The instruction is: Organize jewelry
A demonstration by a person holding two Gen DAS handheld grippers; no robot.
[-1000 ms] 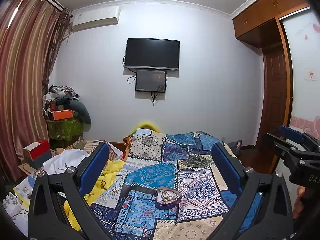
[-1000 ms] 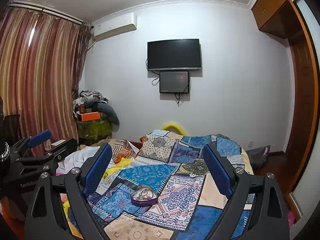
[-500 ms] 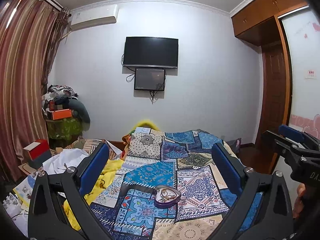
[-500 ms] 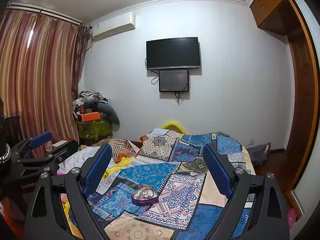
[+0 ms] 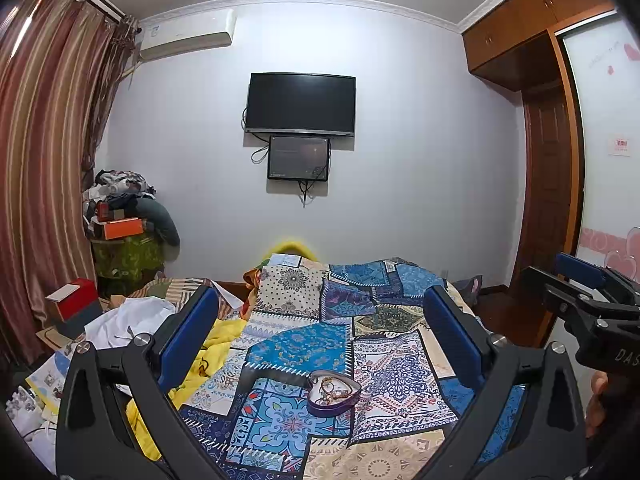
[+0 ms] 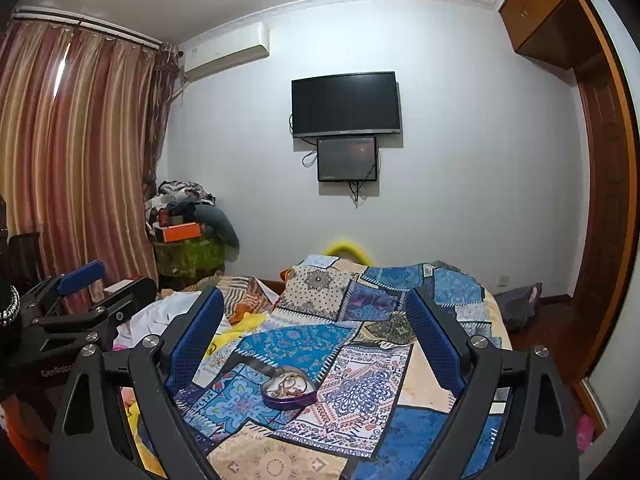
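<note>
I hold left gripper [image 5: 320, 340] jaws wide, empty | right gripper [image 6: 314, 336] likewise | heart-shaped box [image 5: 333, 393] with jewelry [image 5: 330, 387] ahead, between jaws, on bed [image 5: 304, 348]

The left gripper [image 5: 320, 336] is held level with its blue-padded fingers [image 5: 188, 332] spread wide and nothing between them. Beside it, the right gripper [image 6: 314, 332] is posed the same way, jaws wide apart and empty. Fingertips of a hand [image 5: 598, 396] show behind its body.
</note>
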